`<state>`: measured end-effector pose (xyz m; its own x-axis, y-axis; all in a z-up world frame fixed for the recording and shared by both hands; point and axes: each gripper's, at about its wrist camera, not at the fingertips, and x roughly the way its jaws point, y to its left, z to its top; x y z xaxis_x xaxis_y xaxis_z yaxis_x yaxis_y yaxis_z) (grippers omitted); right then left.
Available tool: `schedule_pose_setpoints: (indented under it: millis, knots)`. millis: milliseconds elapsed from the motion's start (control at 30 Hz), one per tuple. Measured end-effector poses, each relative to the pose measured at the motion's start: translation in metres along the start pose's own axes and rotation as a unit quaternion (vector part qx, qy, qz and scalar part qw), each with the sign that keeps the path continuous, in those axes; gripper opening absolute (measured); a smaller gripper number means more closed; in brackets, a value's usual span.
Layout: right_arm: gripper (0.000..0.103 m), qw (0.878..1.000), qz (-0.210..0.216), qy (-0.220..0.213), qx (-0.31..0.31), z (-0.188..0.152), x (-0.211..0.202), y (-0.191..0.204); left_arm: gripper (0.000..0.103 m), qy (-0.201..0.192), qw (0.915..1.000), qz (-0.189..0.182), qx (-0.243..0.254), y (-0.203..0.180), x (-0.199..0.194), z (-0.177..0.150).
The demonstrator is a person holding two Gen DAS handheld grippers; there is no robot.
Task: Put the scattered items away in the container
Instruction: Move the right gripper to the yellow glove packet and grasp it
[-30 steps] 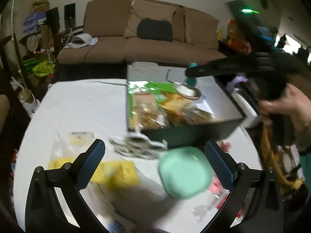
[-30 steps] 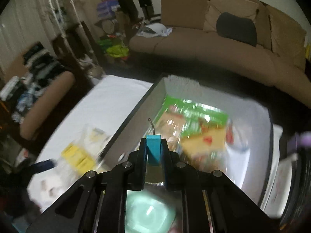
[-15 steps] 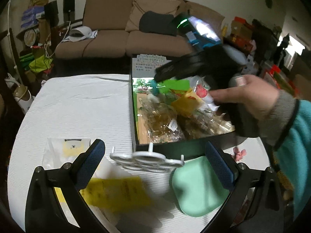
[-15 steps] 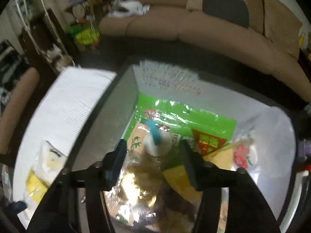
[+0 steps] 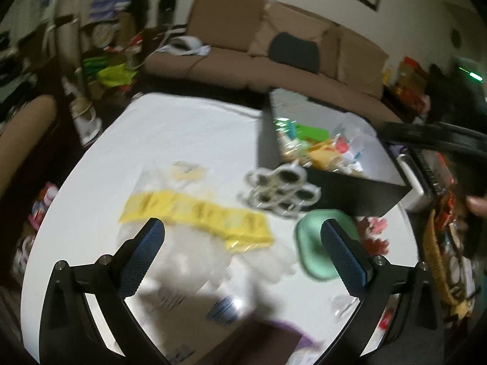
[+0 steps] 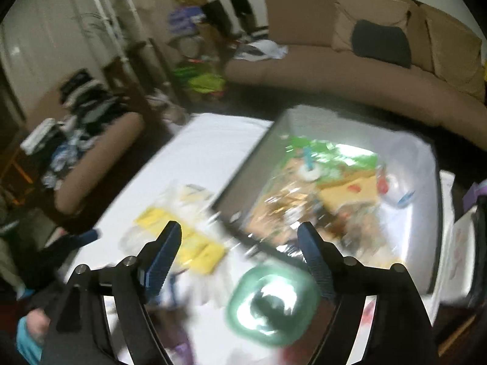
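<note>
Partly done. Still loose on white counter (image 5: 182,127), left to right: clear bag with yellow label (image 5: 194,213), near centre; white ring-shaped holder (image 5: 281,190), touching container's near wall; green dish (image 5: 319,243), just right of that; small pink pieces (image 5: 376,231), near right edge; further clear packets at near edge, too blurred to name.
Already inside black container (image 5: 268,140), far right: snack packets (image 6: 319,194), white tape roll (image 6: 310,173).
Left hand-held gripper (image 5: 243,252): spread wide, empty, above yellow-label bag.
Right hand-held gripper (image 6: 240,255): spread wide, empty, over container's near corner and dish.
Obstruction: ring holder against container wall.
</note>
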<state>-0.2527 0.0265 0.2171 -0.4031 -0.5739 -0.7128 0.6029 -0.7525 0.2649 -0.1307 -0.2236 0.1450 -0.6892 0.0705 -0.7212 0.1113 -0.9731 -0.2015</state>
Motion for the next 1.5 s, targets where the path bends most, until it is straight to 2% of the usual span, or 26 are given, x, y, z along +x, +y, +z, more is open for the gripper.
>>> schedule_pose_setpoints:
  millis: [100,233,300,433,533,633,767,833,900,1033,1100,1267,1333,1433,1500]
  knots:
    - [0.082,1.000,0.024,-0.001,0.002,-0.028,-0.011,0.019,0.102,0.002,0.9997,0.021,-0.011,0.022,-0.008,-0.015]
    - [0.082,1.000,0.018,0.008,-0.001,-0.060,-0.004,0.034,0.102,0.001,0.9996,0.018,-0.019,0.046,-0.017,-0.027]
    - [0.082,0.999,0.033,0.013,0.010,-0.074,0.006,0.037,0.100,-0.003,0.9995,0.023,-0.020,0.055,-0.021,-0.027]
    - [0.082,0.999,0.029,0.028,0.001,-0.090,0.036,0.049,0.100,-0.012,0.9995,0.013,-0.027,0.066,-0.022,-0.031]
    - [0.082,0.999,0.013,0.046,-0.015,-0.096,0.074,0.058,0.100,0.002,0.9996,0.009,-0.028,0.070,-0.014,-0.034]
    - [0.081,0.998,0.007,0.061,-0.005,-0.096,0.112,0.058,0.099,0.019,0.9995,0.005,-0.026,0.070,-0.006,-0.032]
    - [0.080,0.996,0.028,0.055,0.059,-0.093,0.143,0.042,0.099,0.022,0.9996,-0.004,-0.018,0.074,-0.002,-0.024]
    - [0.078,0.989,0.064,0.042,0.124,-0.092,0.156,0.027,0.099,0.023,0.9994,0.000,-0.025,0.079,-0.001,-0.022]
    - [0.075,0.983,0.078,0.040,0.163,-0.092,0.166,0.018,0.099,0.025,0.9989,-0.008,-0.038,0.084,0.001,-0.021]
    - [0.072,0.982,0.054,0.044,0.178,-0.094,0.177,0.010,0.099,0.017,0.9995,0.000,-0.028,0.083,0.000,-0.020]
    - [0.071,0.980,0.060,0.054,0.180,-0.096,0.183,0.009,0.099,0.017,0.9996,-0.001,-0.024,0.082,0.001,-0.020]
    - [0.056,0.983,0.062,0.068,0.159,-0.087,0.188,0.016,0.099,0.022,0.9992,-0.008,-0.033,0.084,0.006,-0.020]
    - [0.030,0.983,0.060,0.070,0.156,-0.083,0.187,0.015,0.099,0.023,0.9990,-0.012,-0.037,0.085,0.006,-0.020]
    - [0.026,0.980,0.082,0.064,0.169,-0.080,0.178,0.008,0.099,0.021,0.9989,-0.014,-0.038,0.084,0.005,-0.020]
    - [0.030,0.980,0.081,0.072,0.166,-0.080,0.177,0.007,0.099,0.022,0.9990,-0.014,-0.036,0.081,0.006,-0.020]
